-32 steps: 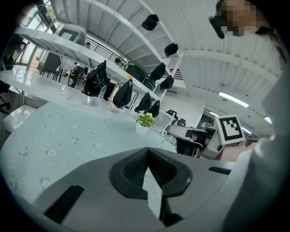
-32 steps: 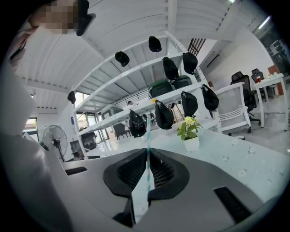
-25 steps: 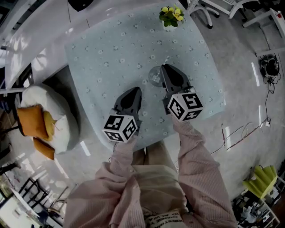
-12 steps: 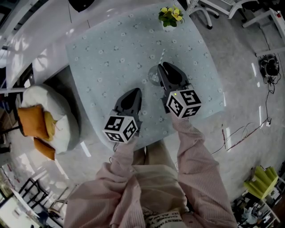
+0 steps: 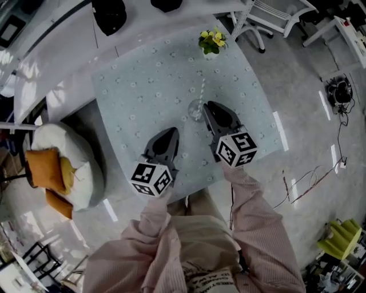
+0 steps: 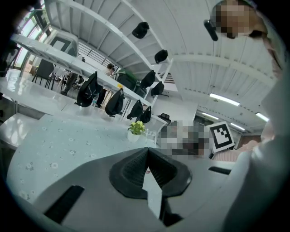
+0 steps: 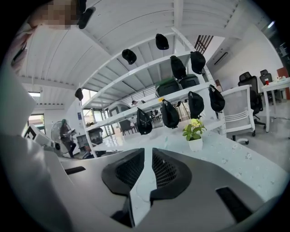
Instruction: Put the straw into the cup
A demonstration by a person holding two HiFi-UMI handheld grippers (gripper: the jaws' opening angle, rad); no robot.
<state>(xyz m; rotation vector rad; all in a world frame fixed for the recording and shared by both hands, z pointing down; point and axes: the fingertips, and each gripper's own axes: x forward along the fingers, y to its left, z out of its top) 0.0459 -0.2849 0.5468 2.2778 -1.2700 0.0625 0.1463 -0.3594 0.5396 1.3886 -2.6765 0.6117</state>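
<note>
A clear glass cup (image 5: 195, 109) stands on the table (image 5: 143, 80), which has a pale blue flowered cloth. A thin pale straw (image 5: 201, 88) rises out of the cup and leans toward the far side. My right gripper (image 5: 206, 105) has its tips right beside the cup's right rim. Its jaws stand a narrow slit apart in the right gripper view (image 7: 148, 152), and nothing shows between them. My left gripper (image 5: 171, 131) hovers to the cup's near left over the cloth. It is shut and empty in the left gripper view (image 6: 147, 149).
A small potted plant with yellow flowers (image 5: 211, 41) sits at the table's far edge. A white beanbag with orange cushions (image 5: 63, 163) lies on the floor at the left. White chair legs (image 5: 269, 14) are at the far right, and cables (image 5: 309, 171) run across the floor at the right.
The straw stood just past the right gripper's tips beside the cup. It now stands in the cup with more of its length showing. The left gripper has hardly moved.
</note>
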